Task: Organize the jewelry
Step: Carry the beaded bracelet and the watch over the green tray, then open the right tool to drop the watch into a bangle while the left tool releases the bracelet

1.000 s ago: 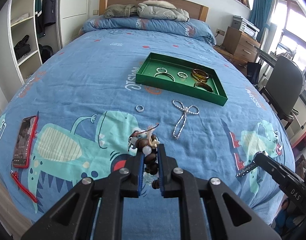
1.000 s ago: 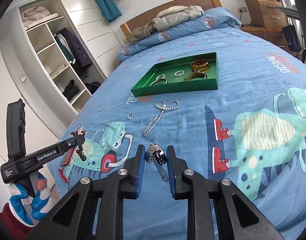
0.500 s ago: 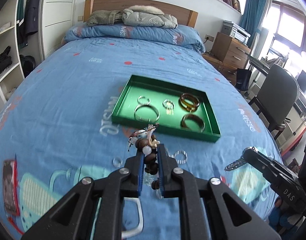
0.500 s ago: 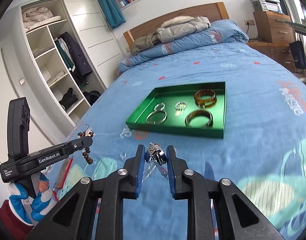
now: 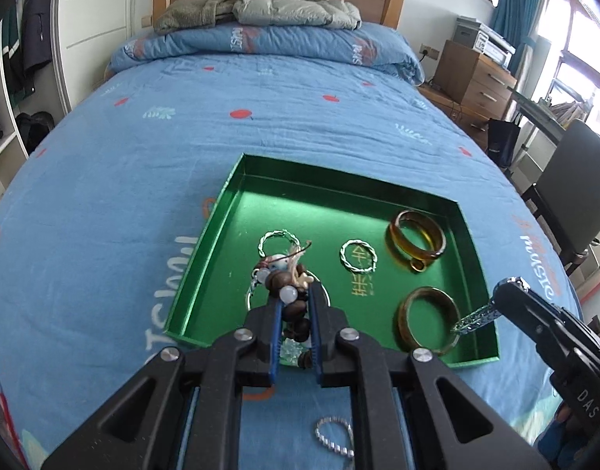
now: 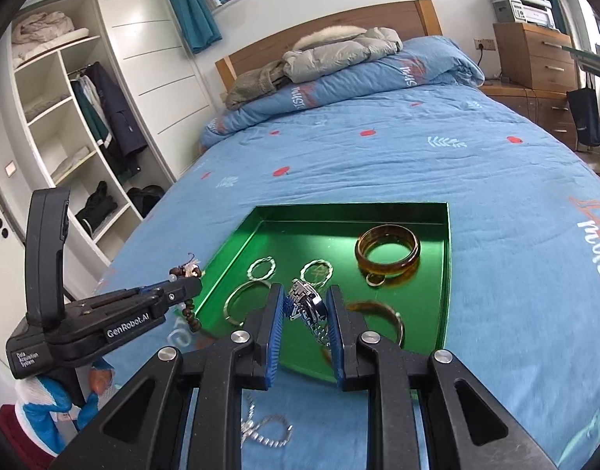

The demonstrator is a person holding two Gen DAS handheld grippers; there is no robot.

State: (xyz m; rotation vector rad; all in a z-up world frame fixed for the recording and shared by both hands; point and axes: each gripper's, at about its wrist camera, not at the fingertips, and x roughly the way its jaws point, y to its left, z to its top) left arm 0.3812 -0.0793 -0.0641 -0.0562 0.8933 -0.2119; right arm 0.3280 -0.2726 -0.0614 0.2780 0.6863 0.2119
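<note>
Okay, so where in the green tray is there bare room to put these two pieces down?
The far strip of the tray along its back wall is bare, above the twisted rings and amber bangle. The left side wall strip is also free. The near half is crowded: the silver hoop and brown bangle.

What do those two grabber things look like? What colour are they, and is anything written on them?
Both are matte black plastic with blue ribbed pads lining the jaws and round silver screws on the linkages. The left gripper has an upright black handle and white lettering reading GenRobot.AI and Data Acquisition System, seen from the right camera. The right gripper shows white letters DAS, seen from the left camera. No cables are visible.
</note>
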